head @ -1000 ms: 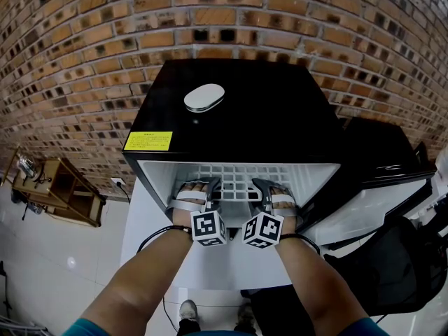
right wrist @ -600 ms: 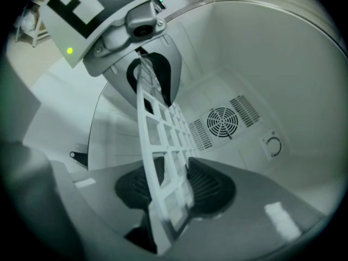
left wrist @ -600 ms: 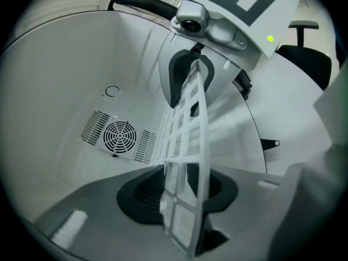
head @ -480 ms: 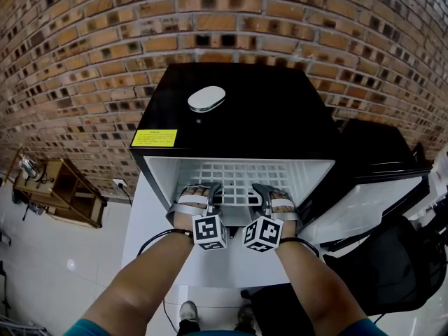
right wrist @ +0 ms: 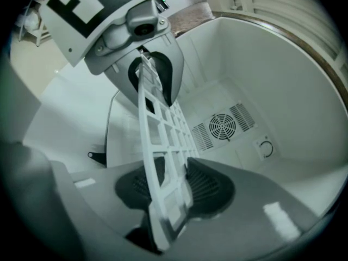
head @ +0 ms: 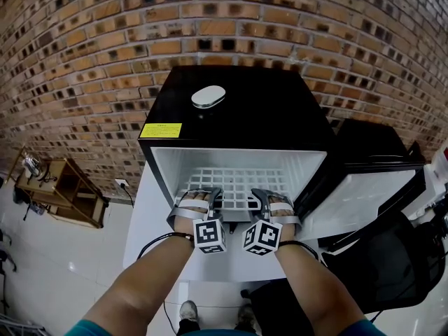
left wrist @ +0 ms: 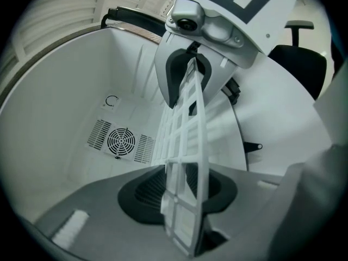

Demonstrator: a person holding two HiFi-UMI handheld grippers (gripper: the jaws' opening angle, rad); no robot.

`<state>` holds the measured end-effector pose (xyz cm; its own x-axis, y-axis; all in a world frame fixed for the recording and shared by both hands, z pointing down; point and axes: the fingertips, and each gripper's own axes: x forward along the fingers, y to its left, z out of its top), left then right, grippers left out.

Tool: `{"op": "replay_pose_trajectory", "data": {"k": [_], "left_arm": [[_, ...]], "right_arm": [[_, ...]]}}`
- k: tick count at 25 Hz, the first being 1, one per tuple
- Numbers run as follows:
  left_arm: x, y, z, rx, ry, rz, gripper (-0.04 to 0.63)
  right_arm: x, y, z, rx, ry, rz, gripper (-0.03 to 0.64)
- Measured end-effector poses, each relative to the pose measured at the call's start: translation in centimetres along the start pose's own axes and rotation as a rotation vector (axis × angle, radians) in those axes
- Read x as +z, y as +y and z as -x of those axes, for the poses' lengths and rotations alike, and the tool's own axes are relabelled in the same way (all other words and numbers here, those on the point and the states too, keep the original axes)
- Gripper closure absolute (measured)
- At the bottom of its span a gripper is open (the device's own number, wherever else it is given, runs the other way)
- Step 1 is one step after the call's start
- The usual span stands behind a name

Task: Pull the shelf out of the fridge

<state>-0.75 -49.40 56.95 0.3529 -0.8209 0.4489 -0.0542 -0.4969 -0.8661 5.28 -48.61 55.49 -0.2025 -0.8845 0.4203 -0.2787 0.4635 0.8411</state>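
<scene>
The white grid shelf [head: 238, 182] sticks out of the open black fridge [head: 245, 110], level, with its front edge held at both sides. My left gripper [head: 212, 197] is shut on the shelf's front left edge, and its jaws are closing tighter on it. My right gripper [head: 260, 197] is shut on the front right edge. In the left gripper view the shelf [left wrist: 187, 145] stands edge-on between the dark pads [left wrist: 142, 192], with the right gripper [left wrist: 187, 83] clamped further along. The right gripper view mirrors this: the shelf [right wrist: 163, 140] lies between the pads [right wrist: 209, 186], and the left gripper [right wrist: 149, 72] shows beyond.
The fridge door [head: 364, 201] hangs open to the right. A white oval object [head: 208, 96] and a yellow label [head: 160, 130] are on the fridge top. A fan vent [left wrist: 120, 141] is in the back wall. A wooden rack [head: 59, 187] stands left, a black chair [head: 395, 257] right.
Both grippers have drawn slightly back toward me with the shelf in their grip. More of the white grid now shows in the fridge opening.
</scene>
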Motion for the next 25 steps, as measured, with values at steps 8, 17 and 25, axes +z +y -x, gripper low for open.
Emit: {"op": "replay_pose_trajectory", "data": {"k": [8, 17, 25], "left_arm": [[0.6, -1.7, 2.9, 0.014, 0.034, -0.027, 0.515], [0.9, -1.8, 5.1, 0.054, 0.082, -0.026, 0.535], [1.7, -1.7, 7.2, 0.055, 0.031, -0.017, 0.558]], "right_arm": [[0.4, 1.9, 3.1, 0.038, 0.0, 0.038, 0.495], [1.0, 2.3, 5.2, 0.042, -0.024, 0.053, 0.51], [1.5, 1.8, 7.4, -0.007, 0.024, 0.061, 0.552]]}}
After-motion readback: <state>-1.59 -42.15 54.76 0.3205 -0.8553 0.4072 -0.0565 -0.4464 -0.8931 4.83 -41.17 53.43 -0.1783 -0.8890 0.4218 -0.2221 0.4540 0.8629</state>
